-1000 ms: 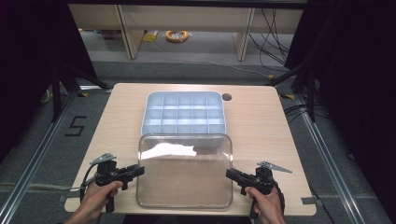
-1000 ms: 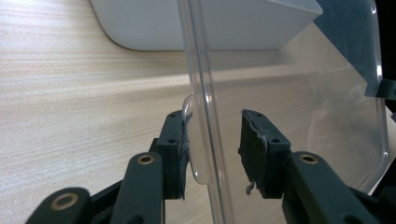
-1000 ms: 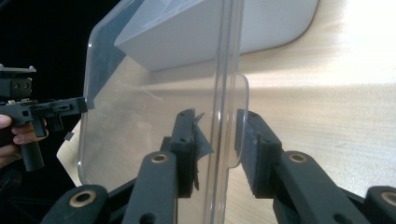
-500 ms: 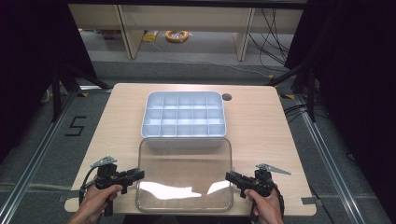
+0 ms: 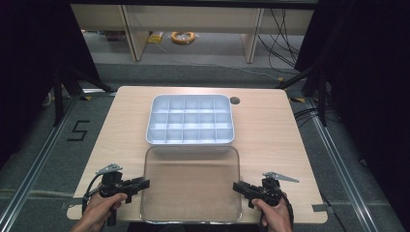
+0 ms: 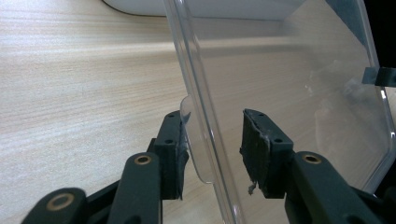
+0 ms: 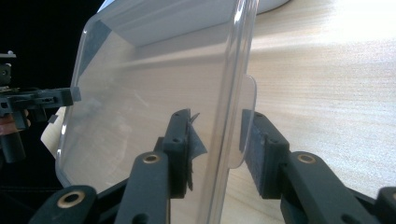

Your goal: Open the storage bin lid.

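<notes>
Table (image 5: 270,130): light wood top, spanning most of the high view; small dark round hole (image 5: 235,100) near the far edge, right of centre.
Clear lid (image 5: 191,183): transparent, rounded corners, lying low over the near half of the table, between the two grippers; far edge just beside the near wall of the tray; near edge reaching the table's near edge. Resting flat or held slightly up: cannot tell from the high view.
Compartment tray (image 5: 190,141): pale grey-white, divided into a grid of small cells, at the middle of the table, far side of the lid; cells look bare.
Left gripper (image 5: 140,183): near-left of the table, held in the left hand (image 5: 99,209), pointing right at the lid's left edge. In the left gripper view the jaws stand spread, one on each side of the lid's rim (image 6: 201,116), a small tab (image 6: 187,109) of the rim just beside the left pad; the right pad apart from the plastic.
Right gripper (image 5: 240,187): near-right, held in the right hand (image 5: 275,215), pointing left at the lid's right edge. In the right gripper view the jaws stand spread astride the rim (image 7: 231,93), with gaps on both sides; a rim tab (image 7: 247,116) near the right pad.
Floor mark: dark "5" (image 5: 77,130) on the grey floor, left of the table.
</notes>
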